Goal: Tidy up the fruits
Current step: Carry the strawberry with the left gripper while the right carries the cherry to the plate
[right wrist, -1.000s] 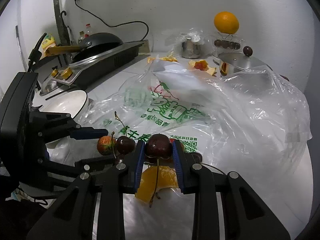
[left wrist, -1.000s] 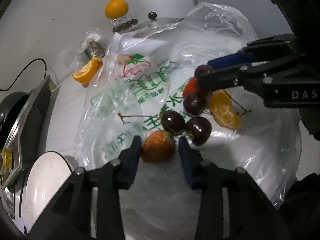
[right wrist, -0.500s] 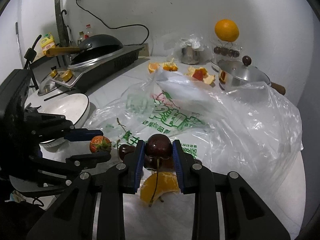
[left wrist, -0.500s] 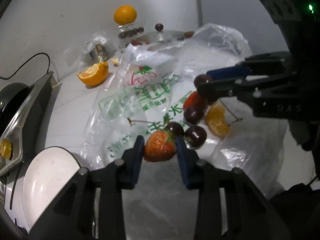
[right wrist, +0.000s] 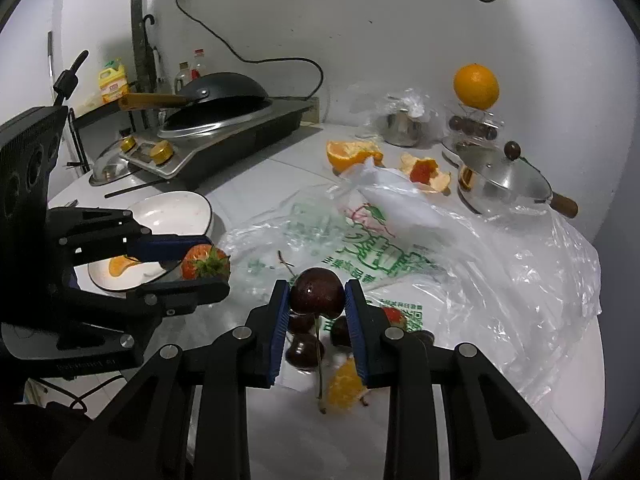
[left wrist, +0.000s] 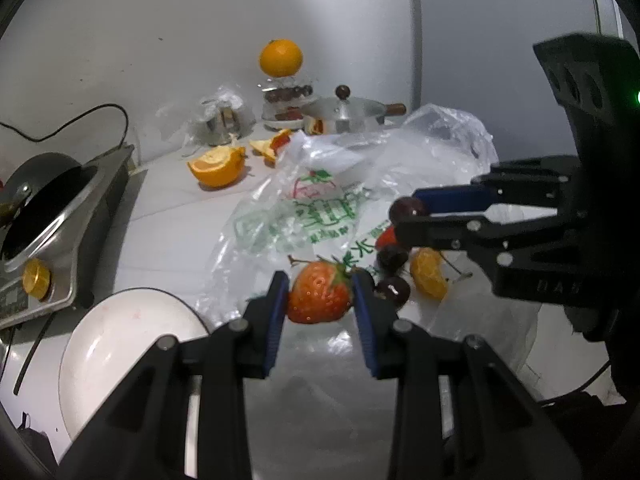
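**Ana:** While the strawberry (left wrist: pixel 319 293) sits clamped between the blue pads of the left gripper (left wrist: pixel 320 300), clear of the plastic bag (left wrist: pixel 320 208) below, the right gripper (right wrist: pixel 317 300) has its own prize: a dark cherry (right wrist: pixel 317 291), pinched at its sides, stem dangling straight down.

**Ben:** Both sets of tongs narrow and loaded, then. Where does the fruit go?

**Ana:** My guess is the white plates. From the left wrist view, the nearer white plate (left wrist: pixel 120 344) lies low and to the left of the strawberry, just beside the stove (left wrist: pixel 60 216). The berry's long axis runs roughly crosswise between the pads, leafy cap up and to the right.

**Ben:** So the left hand is the closer one.

**Ana:** Clearly. The right wrist view shows the left gripper hanging near a plate with an orange segment (right wrist: pixel 119 266) on it, while the cherry is farther off, over the remaining cherries (right wrist: pixel 304 350) on the bag.

**Ben:** Risk?

**Ana:** A soft berry and a swinging stem; I'd call for a gentle release.
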### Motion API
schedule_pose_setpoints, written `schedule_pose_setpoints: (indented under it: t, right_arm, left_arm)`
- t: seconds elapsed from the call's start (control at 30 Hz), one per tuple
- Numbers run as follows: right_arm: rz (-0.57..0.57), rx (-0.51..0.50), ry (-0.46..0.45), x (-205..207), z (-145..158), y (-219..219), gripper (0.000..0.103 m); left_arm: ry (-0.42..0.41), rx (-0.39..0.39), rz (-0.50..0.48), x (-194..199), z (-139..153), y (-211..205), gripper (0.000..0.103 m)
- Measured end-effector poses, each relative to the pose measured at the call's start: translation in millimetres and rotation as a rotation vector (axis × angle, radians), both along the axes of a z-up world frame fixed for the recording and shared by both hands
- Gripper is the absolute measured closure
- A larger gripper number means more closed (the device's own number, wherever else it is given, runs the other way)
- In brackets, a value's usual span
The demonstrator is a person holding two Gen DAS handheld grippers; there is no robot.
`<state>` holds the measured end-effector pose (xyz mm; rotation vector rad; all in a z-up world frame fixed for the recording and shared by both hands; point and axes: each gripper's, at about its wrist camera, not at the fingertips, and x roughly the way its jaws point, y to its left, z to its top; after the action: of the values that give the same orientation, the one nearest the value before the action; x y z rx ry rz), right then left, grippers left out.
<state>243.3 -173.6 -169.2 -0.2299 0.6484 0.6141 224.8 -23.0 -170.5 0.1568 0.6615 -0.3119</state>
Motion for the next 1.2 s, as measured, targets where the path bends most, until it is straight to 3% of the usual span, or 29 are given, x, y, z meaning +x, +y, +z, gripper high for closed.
schedule_pose_setpoints:
  t: [1.2]
  right_arm:
    - [0.135, -0.061, -0.025, -22, 9, 88, 0.073]
  left_arm:
    - [-0.079, -0.088, 0.246, -42, 3, 118, 0.070]
